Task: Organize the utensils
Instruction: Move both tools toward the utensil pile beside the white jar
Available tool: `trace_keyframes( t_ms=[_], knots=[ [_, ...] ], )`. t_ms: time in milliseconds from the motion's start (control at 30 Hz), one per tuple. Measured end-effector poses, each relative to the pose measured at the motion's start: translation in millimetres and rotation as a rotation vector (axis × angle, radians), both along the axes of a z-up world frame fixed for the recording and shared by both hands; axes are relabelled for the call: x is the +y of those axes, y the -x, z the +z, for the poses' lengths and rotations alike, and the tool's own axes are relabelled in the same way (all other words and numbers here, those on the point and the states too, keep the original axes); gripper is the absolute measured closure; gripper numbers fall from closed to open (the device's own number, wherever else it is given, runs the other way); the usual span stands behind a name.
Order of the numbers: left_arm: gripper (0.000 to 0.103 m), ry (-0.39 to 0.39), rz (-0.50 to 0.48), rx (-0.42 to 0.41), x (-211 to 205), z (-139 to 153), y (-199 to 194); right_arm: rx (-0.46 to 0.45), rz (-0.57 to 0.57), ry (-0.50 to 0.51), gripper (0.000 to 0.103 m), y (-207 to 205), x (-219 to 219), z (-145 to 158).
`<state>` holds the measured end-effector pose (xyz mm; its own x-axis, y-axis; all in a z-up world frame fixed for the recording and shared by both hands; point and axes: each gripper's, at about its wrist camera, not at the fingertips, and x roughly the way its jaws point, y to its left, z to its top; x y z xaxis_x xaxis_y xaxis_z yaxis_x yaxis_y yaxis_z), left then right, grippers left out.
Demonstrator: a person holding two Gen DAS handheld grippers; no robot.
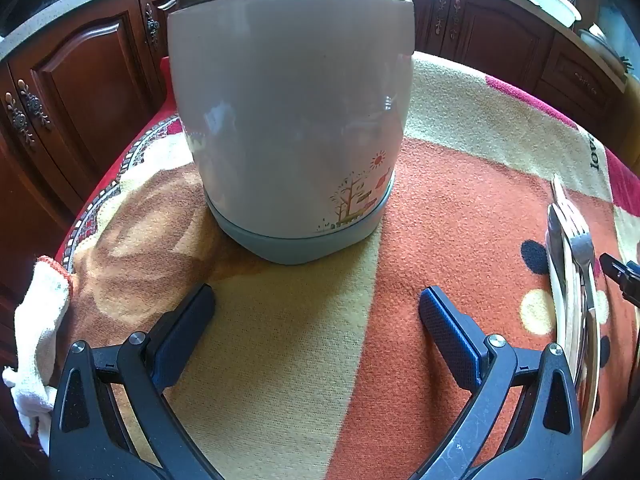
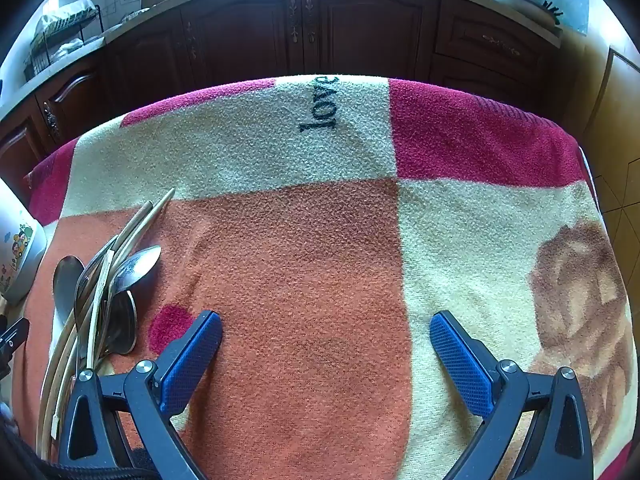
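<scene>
While both tongs, the left tongs (image 1: 316, 300) and right tongs (image 2: 326, 328), stand spread wide with nothing between them, the utensils (image 2: 100, 292) lie heaped on the blanket-covered worktop (image 2: 304, 260), near its left side in the right view, right of the canister (image 1: 288, 120). Spoons, a fork (image 1: 580, 240) and chopsticks overlap, so a pinch may drag neighbours or slip on smooth metal. The canister's mouth is cut off, and the handles run out of frame.
</scene>
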<state>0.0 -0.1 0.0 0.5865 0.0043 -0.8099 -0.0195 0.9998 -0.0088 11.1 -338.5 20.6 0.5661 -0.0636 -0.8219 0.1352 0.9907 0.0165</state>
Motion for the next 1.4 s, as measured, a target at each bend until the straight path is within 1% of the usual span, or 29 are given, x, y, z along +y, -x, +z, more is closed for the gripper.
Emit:
trace_keyframes(
  t_ms=[200,400,533,633,667,733,833,933,1067,1100,1200,1400],
  knots=[
    [0.0,0.0,0.003,0.0,-0.6,0.1,0.9,0.002,0.0,-0.002,0.0,-0.1,0.0,0.1],
    [0.0,-0.001,0.013,0.017,-6.1,2.8,9.2,0.002,0.0,-0.002,0.0,0.0,-0.3,-0.1],
    [0.0,0.001,0.011,0.052,-6.0,0.4,20.0,0.009,0.001,-0.002,0.0,5.1,0.8,1.0],
    [0.001,0.008,0.014,0.073,-7.6,1.9,31.0,0.039,0.01,-0.004,0.0,16.5,3.5,4.3],
    [0.001,0.014,0.015,0.072,-6.0,3.2,40.1,0.046,0.011,-0.002,0.0,21.1,4.6,6.1],
    [0.001,0.024,0.012,0.071,-9.2,6.4,50.5,0.045,0.004,0.005,0.0,30.4,14.8,11.7],
    [0.001,0.047,0.008,0.042,-9.0,17.9,67.7,0.009,0.017,-0.014,0.0,47.4,22.0,27.0],
    [0.001,0.049,-0.001,0.015,-7.7,30.2,87.1,-0.014,0.018,-0.037,0.0,61.2,28.9,44.1],
    [0.001,0.022,-0.002,-0.009,-31.8,55.8,86.0,-0.064,0.004,-0.072,0.0,77.6,36.0,63.5],
    [0.001,0.017,-0.002,-0.01,-32.6,59.6,87.7,-0.071,0.002,-0.072,0.0,85.6,46.6,68.1],
    [0.001,0.008,-0.003,-0.019,-28.5,66.8,90.1,-0.081,0.019,-0.081,0.0,97.0,51.6,80.2],
    [0.001,0.019,-0.004,-0.028,-25.3,75.9,96.4,-0.117,0.053,-0.037,0.0,112.5,64.0,96.6]
  ],
)
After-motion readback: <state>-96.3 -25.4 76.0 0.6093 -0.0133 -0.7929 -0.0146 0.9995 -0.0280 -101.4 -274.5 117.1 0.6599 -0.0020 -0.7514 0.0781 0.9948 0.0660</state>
